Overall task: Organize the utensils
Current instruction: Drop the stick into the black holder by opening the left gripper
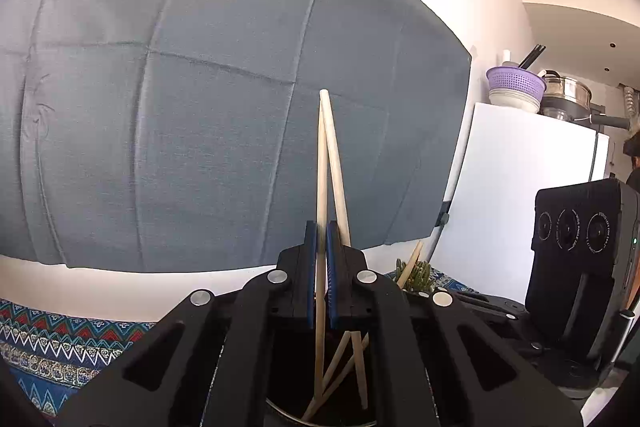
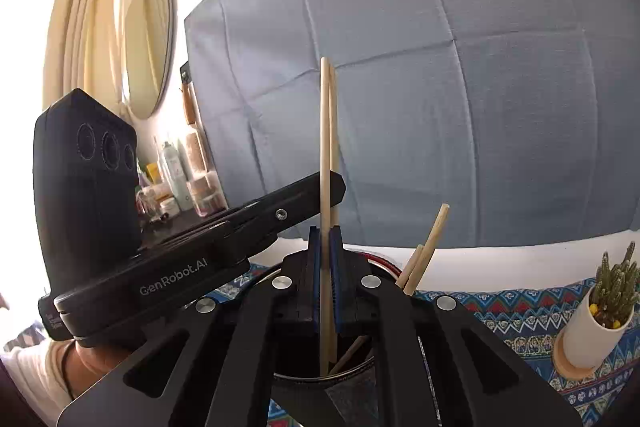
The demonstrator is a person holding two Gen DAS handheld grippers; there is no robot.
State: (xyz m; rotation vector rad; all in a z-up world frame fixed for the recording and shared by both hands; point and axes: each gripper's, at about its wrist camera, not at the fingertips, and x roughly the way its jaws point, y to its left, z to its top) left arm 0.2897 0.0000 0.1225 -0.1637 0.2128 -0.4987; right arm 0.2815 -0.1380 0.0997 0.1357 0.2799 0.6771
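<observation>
Two pale wooden chopsticks (image 1: 322,187) stood nearly upright between your grippers, their upper tips almost meeting against the grey-blue cloth backdrop (image 1: 200,87) and their lower ends reaching down into the dark round metal-rimmed holder (image 2: 352,377) below the fingers. Your left gripper (image 1: 321,275) had its blue-padded fingers (image 1: 332,267) pinched narrowly on one chopstick, and your right gripper (image 2: 326,279) was likewise clamped tight on a chopstick, seen up close in the right wrist view (image 2: 325,187). Several more wooden chopsticks (image 1: 340,367) leaned loosely inside the holder, and two of their ends (image 2: 426,247) stuck up just right of your right gripper. In the right wrist view your left gripper's black body crossed from the left, its fingers closed at the sticks. Beyond, a small green cactus in a white cylindrical pot (image 2: 600,315) sat on a round wooden coaster upon the blue patterned tablecloth (image 2: 500,311). Farther off, a white fridge (image 1: 528,155) carried a purple plastic colander (image 1: 516,83).
</observation>
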